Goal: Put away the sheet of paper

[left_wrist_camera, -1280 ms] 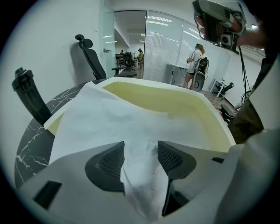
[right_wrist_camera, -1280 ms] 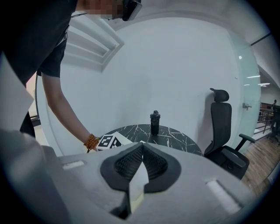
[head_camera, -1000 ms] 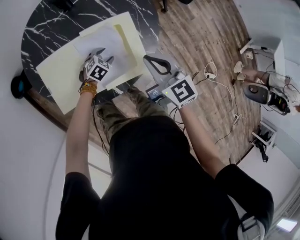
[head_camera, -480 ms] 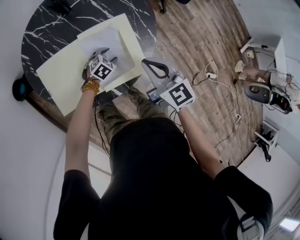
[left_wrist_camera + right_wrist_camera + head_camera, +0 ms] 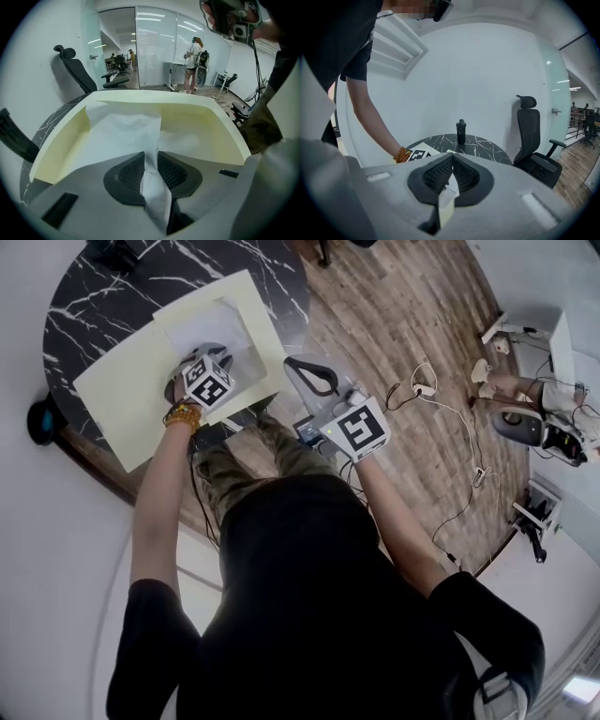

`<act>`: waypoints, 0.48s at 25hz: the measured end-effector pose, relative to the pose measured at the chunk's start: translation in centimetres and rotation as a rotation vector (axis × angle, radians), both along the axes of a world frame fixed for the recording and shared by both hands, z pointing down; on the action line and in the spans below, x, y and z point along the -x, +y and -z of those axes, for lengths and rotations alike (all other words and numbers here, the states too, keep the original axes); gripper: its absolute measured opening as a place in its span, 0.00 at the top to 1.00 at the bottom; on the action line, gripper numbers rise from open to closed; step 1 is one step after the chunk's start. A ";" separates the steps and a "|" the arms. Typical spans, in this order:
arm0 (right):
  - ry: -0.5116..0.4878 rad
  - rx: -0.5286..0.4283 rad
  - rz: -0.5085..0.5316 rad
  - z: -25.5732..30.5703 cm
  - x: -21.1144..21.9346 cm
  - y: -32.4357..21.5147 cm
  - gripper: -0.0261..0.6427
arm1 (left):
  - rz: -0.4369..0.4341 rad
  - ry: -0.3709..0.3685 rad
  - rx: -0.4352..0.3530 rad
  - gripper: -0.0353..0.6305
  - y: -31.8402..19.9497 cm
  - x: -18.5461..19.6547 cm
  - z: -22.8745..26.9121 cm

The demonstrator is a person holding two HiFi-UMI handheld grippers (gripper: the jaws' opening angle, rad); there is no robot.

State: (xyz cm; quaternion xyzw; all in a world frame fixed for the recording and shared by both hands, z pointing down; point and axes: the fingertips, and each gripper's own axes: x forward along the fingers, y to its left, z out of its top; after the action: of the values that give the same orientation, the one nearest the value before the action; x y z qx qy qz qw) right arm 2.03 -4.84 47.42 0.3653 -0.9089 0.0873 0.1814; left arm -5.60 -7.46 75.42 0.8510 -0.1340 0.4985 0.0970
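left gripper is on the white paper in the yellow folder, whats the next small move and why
Probably a short slide of the white paper deeper into the yellow folder. The left gripper has just been closing its jaws and now pinches a raised ridge of the paper, which lies on the open folder. The right gripper is shut on a pale yellow strip.

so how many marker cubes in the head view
2. One cube on the left gripper, over the cream folder on the table; the other on the right gripper, off the table's edge above the floor. None looks hidden.
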 end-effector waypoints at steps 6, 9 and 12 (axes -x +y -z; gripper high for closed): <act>-0.001 0.000 -0.003 0.0 -0.5 0.3 0.96 | -0.021 -0.049 0.028 0.82 0.7 0.5 -0.1; -0.007 0.002 -0.009 0.0 -0.7 0.3 0.96 | -0.006 -0.048 0.052 0.82 0.7 1.1 -0.1; -0.009 -0.002 -0.010 0.2 -0.8 0.3 0.96 | 0.013 -0.046 0.001 0.76 -0.7 0.7 -0.1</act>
State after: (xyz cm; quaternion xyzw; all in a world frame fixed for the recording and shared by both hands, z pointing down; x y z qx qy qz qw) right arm 2.86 -4.50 47.27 0.3699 -0.9078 0.0889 0.1766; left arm -6.35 -8.14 75.49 0.8385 -0.1412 0.5172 0.0976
